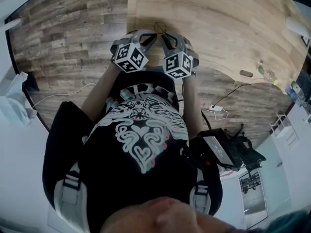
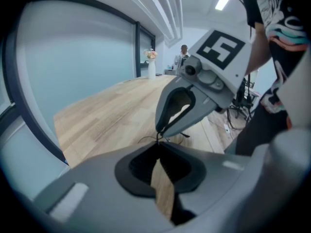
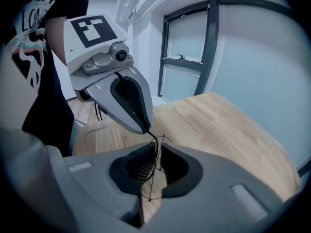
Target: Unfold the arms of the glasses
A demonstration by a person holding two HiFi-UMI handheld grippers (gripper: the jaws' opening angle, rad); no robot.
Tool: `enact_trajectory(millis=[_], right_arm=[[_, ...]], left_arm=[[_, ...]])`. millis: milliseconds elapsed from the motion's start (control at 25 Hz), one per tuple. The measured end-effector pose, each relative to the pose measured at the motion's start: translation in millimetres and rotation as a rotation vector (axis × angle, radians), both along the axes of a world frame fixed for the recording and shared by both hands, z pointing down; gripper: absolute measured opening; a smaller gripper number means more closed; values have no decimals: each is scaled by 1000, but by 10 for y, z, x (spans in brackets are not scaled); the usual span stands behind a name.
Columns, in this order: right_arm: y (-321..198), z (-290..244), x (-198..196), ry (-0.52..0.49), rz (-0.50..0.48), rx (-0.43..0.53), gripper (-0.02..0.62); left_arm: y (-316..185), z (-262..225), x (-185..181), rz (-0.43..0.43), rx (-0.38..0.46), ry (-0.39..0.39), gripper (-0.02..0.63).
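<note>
The left hand-held gripper (image 2: 158, 141) has its smooth grey jaws pinched shut on a skinny black arm of the glasses (image 1: 162, 29). The right hand-held gripper (image 3: 156, 149) is clamped on the fine wire frame, so the glasses hang between the two over the pale wood-grain tabletop (image 1: 228, 23). Only the right gripper view shows the rounded rim and ribbed black pads; the head view gives just a dark squiggle
</note>
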State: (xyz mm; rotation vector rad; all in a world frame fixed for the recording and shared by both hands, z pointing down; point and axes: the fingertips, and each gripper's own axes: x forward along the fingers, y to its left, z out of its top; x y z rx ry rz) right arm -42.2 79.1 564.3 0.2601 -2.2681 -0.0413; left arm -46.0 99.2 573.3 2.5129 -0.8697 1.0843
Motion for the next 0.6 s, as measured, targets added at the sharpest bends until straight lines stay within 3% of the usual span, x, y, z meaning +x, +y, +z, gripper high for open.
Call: enact_trajectory(millis=[80,280,440,520,600], right_arm=[[-15,-8,-11,5,-11,25,9],[-50,-30,-2,6,-3,42,9],[-43,-70,2,-15,6,43,9],[-11,-85,30,-22,-4,55,8],[40,-101,71,-41,-16,64,9]], left_arm=[[-12,-13,2,-4,-1,14,9],[-38,-46,9,16,10,33,9],[-6,-116,27,94,55,20,20],[12,-151,41,157,55,7,49],[-32,-216,25,193,37,-11,132]])
